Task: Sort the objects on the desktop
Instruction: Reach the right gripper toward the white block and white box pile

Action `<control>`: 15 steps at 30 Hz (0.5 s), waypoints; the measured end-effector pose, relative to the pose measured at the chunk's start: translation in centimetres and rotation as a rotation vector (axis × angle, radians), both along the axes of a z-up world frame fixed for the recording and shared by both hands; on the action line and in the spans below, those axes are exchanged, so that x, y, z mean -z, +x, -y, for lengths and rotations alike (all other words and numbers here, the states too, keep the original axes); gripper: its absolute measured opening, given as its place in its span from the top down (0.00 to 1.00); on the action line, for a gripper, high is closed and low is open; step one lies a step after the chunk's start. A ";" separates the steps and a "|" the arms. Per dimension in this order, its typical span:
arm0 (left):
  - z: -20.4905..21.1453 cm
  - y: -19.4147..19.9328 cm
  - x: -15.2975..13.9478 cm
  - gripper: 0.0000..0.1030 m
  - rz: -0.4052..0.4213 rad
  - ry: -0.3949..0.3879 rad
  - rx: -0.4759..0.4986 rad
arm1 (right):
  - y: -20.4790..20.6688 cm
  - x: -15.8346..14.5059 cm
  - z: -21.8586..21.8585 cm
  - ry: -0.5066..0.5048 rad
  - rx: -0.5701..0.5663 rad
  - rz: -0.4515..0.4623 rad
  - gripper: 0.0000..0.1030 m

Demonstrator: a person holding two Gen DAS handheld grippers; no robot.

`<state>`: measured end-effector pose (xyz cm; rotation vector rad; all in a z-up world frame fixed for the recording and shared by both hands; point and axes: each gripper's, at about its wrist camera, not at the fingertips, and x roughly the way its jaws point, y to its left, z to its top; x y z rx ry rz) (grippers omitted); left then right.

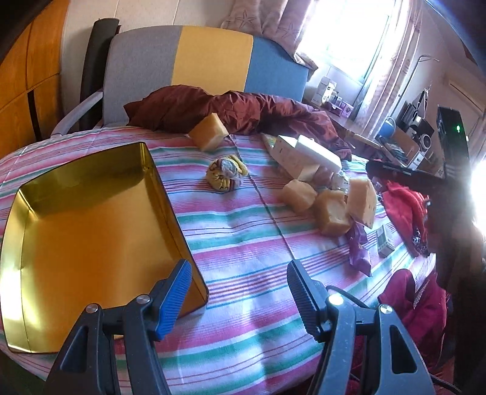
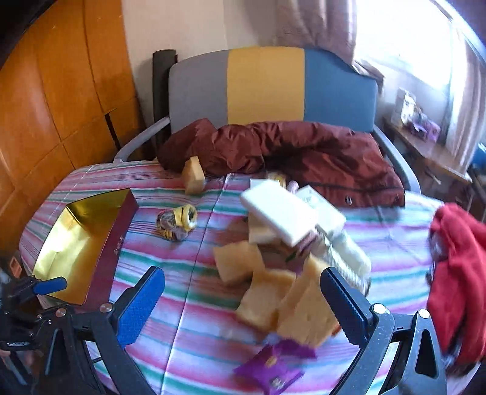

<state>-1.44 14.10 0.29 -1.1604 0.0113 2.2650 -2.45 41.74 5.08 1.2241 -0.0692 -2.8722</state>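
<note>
Both grippers, left (image 1: 240, 291) and right (image 2: 243, 307), are hanging spread apart and empty, sponges (image 2: 273, 291) lying beside the tin (image 1: 91, 224).

Past the far edge of my striped bedspread (image 1: 243, 243) stands a headboard (image 1: 194, 60) in grey, yellow and blue panels. A rumpled maroon quilt (image 2: 291, 152) lies heaped along that far edge, right against the headboard. On my left, beyond the bed's left edge, I see an orange wooden wardrobe (image 2: 54, 100). A red garment (image 2: 455, 273) is bunched at the right edge of the bedspread. Off the far right corner, a wooden side table (image 2: 425, 152) carries small boxes, blurred. Pale curtains (image 1: 267, 18) hang beside a very bright window (image 1: 349, 30).
</note>
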 end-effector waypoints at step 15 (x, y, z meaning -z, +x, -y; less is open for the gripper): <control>-2.1 -4.6 1.2 0.36 0.121 -0.001 -0.030 | -8.0 2.4 -2.2 0.041 -0.100 -0.006 0.00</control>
